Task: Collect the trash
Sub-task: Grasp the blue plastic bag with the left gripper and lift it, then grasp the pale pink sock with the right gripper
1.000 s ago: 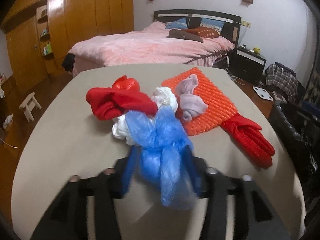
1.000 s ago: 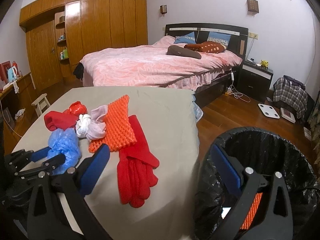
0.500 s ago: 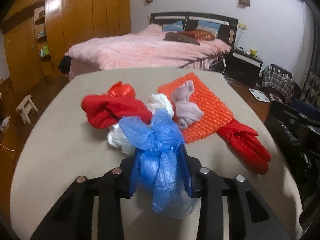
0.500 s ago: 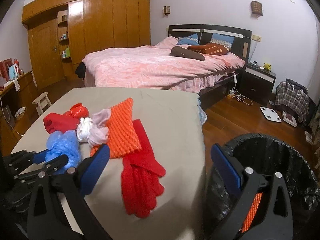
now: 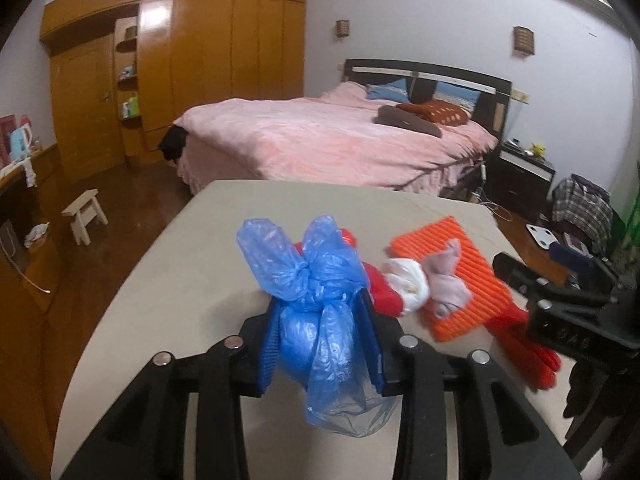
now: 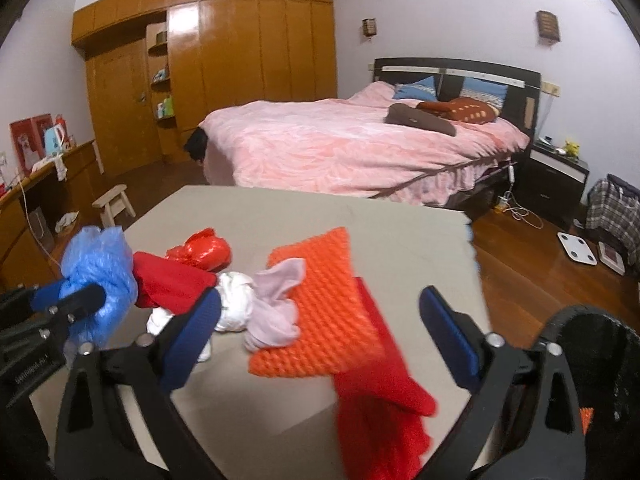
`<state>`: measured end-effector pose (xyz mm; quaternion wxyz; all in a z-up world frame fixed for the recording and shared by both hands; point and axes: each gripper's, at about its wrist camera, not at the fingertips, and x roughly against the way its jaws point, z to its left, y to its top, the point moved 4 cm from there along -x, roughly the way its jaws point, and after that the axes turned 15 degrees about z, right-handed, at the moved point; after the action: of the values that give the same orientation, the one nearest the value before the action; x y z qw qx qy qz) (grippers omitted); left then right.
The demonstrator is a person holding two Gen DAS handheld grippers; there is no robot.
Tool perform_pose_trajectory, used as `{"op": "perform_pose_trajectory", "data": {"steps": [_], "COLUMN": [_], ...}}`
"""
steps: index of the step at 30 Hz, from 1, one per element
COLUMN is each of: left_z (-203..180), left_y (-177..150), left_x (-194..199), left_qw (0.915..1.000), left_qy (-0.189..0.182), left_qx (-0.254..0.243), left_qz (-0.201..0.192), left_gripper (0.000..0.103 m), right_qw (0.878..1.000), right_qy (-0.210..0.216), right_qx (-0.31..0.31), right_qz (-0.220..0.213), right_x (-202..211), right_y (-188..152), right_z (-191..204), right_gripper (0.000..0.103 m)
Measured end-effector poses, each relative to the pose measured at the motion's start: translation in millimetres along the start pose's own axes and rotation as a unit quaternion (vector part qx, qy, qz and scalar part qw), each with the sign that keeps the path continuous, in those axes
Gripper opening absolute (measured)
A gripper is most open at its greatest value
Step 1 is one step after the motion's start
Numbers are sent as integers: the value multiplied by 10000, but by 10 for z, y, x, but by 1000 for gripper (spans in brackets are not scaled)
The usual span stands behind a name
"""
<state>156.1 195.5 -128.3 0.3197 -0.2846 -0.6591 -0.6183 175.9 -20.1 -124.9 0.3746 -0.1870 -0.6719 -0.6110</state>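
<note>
The left gripper [image 5: 320, 344] pinches the knotted blue bag [image 5: 316, 300], whose slack tail could slide free before the bin [image 6: 600, 360], beside the spread right gripper [image 6: 320, 332].

A translucent blue plastic bag [image 5: 320, 292] is seen at centre frame, beside red cloth [image 6: 172, 280], a white wad [image 6: 236, 304] and pale pink fabric [image 6: 276, 300]. A ribbed orange mat [image 6: 332, 304] and red gloves [image 6: 380, 412] lie lower right on a beige table [image 6: 320, 208].
</note>
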Motion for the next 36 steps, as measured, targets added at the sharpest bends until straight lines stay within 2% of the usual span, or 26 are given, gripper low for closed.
{"op": "perform_pose_trajectory", "data": {"steps": [7, 13, 20, 26, 30, 33, 36], "left_z": [128, 132, 92, -13, -81, -93, -87], "left_y": [-24, -34, -35, -17, -36, -66, -100], "left_x": [-139, -170, -67, 43, 25, -27, -85], "left_qw": [9999, 9998, 10000, 9999, 9998, 9999, 9999], "left_qy": [90, 58, -15, -103, -143, -131, -108], "left_qx": [107, 137, 93, 12, -45, -84, -86], "left_qz": [94, 100, -6, -131, -88, -9, 73], "left_gripper": [36, 36, 36, 36, 36, 36, 36], "right_qw": [9987, 9957, 9956, 9968, 9961, 9948, 9945], "right_qy": [145, 291, 536, 541, 412, 364, 354], "right_qx": [109, 205, 164, 148, 281, 287, 243], "right_qz": [474, 854, 746, 568, 722, 902, 958], "right_x": [-368, -570, -469, -250, -293, -419, -474], "right_y": [-5, -81, -82, -93, -157, -225, -247], "right_z": [185, 245, 229, 157, 138, 124, 111], "right_gripper": [64, 35, 22, 22, 22, 31, 45]}}
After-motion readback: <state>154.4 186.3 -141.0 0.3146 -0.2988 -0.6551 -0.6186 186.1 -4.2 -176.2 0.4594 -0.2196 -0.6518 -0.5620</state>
